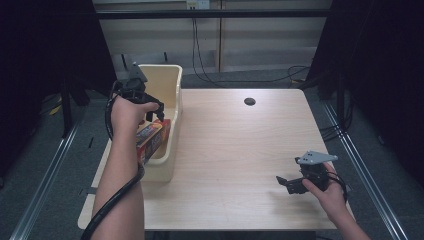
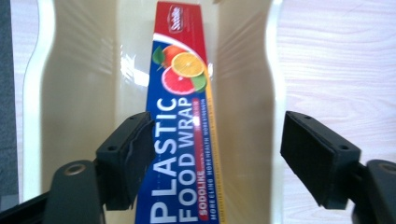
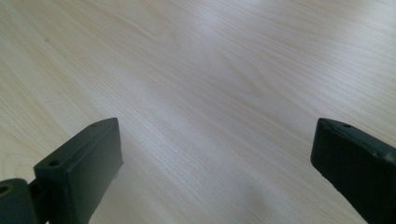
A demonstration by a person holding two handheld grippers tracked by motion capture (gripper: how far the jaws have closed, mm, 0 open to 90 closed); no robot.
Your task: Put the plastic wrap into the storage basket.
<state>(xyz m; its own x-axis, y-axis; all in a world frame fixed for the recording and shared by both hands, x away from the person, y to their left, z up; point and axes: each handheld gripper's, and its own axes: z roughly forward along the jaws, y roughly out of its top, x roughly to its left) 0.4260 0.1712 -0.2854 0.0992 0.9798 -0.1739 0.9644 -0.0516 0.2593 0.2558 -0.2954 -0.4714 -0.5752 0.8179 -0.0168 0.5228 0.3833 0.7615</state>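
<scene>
The worktop [image 1: 235, 160] takes up most of the scene, a pale wood-grain surface with a small dark round hole [image 1: 249, 101] toward its far side. Along its left edge sits the cream plastic bin [image 1: 171, 90], long and narrow, and that bin is our landmark.

Inside the bin lies the plastic food wrap box [image 2: 180, 140], stretched lengthwise along the floor of it, its near end toward the person's side. Blue and red printing, citrus fruit on the face, lettering up. It rests on the bin floor between the two long walls, which looks like the place it is meant to end up.

Directly above the bin hangs the left hand-held gripper [image 1: 156, 114], pointing down into it. Its jaws stand apart, one over the box's left edge, the other out over the bin's right wall, and neither pad presses on the box. That reads as a release: the box is let go and lies free.

Well to the right of the bin, near the worktop's near right corner, the right hand-held gripper [image 1: 284, 181] waits low over bare wood, jaws wide apart with nothing between them, probably parked clear of the bin while the left does the work.
</scene>
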